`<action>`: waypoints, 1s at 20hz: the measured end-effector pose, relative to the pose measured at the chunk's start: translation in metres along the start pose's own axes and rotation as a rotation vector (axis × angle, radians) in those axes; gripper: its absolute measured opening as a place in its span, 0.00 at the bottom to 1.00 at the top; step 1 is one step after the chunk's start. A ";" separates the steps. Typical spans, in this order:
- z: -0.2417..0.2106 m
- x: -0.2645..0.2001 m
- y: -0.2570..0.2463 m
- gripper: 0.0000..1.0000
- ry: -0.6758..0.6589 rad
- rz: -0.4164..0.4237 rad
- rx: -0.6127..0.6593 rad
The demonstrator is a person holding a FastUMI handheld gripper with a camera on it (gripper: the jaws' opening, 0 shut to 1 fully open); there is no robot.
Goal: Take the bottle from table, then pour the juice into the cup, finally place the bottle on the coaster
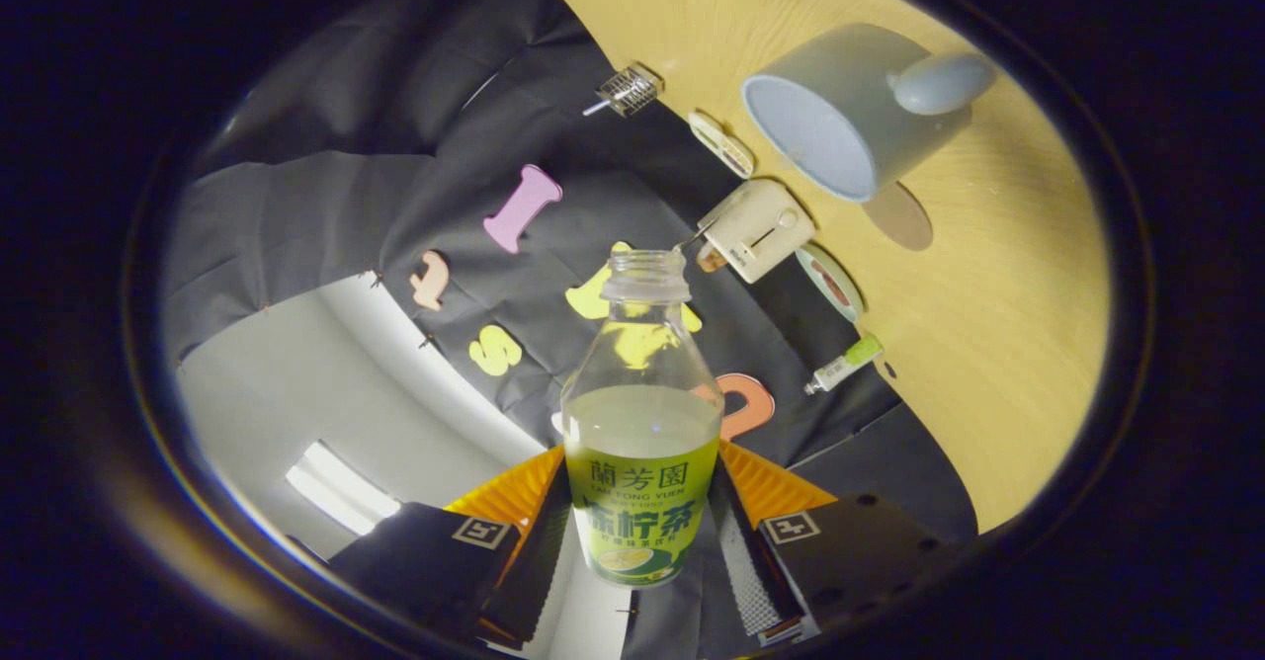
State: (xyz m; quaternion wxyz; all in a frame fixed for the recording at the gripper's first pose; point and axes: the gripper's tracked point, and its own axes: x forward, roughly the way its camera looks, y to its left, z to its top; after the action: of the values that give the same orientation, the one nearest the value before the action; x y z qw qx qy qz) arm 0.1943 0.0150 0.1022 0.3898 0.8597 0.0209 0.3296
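- Your gripper pinches the bottle: both fingers press its labelled lower body, one on each side.
- The bottle has no cap, and its open mouth points ahead, away from the fingers. Pale juice fills it to about the shoulder.
- Your view is rolled, so the table stands tilted beyond the bottle.
- The cup sits on the table, well beyond the bottle's mouth, handle outward.
- A brown coaster lies just beside the cup, partly under it.
- A pale box-like appliance, a small tube and a wire basket line the table's edge.
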 end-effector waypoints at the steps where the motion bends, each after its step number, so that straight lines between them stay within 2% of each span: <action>1: 0.000 0.000 0.002 0.77 -0.002 0.009 0.012; 8: -0.005 0.002 0.017 0.77 0.018 0.061 0.015; 14: -0.006 0.005 0.023 0.77 0.035 0.060 -0.023; 16: -0.003 0.004 0.021 0.77 0.016 0.025 -0.078; 20: -0.006 0.002 0.018 0.78 0.040 -0.039 -0.313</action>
State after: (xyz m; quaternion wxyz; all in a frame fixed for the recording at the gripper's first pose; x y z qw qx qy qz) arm 0.1885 0.0073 0.1190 0.5247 0.7811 -0.0060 0.3384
